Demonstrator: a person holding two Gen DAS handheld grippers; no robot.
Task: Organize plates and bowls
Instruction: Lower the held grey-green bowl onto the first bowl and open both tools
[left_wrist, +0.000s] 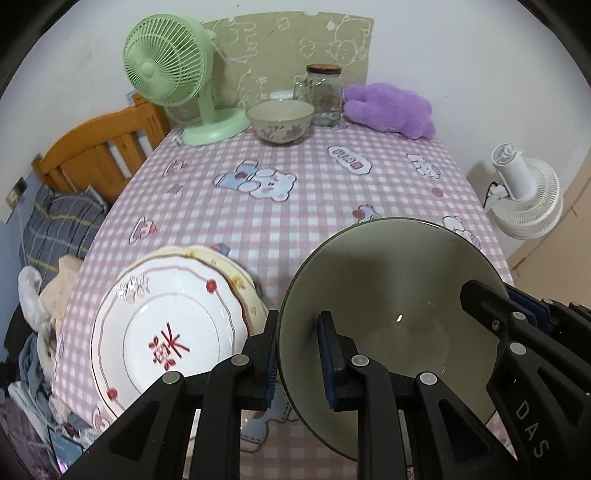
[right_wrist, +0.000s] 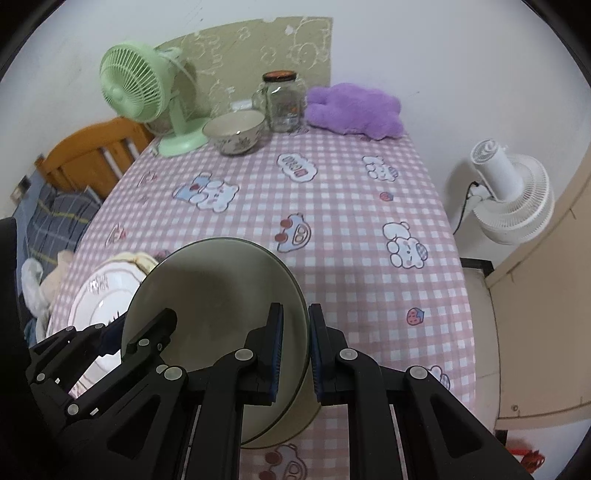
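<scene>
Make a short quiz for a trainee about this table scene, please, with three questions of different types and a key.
1. True or false: both grippers straddle the rim of the dark green bowl.
2. What lies left of that bowl? A) stacked plates B) a jar C) a fan
3. Which dish stands beside the green fan?

Key:
1. True: left gripper, right gripper.
2. A, the stacked plates.
3. The floral bowl.

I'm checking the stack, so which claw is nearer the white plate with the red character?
Left. The left claw straddles the near-left rim of the grey-green bowl, right beside the white plate. The right claw straddles the bowl's opposite rim, farther from the plate.
</scene>
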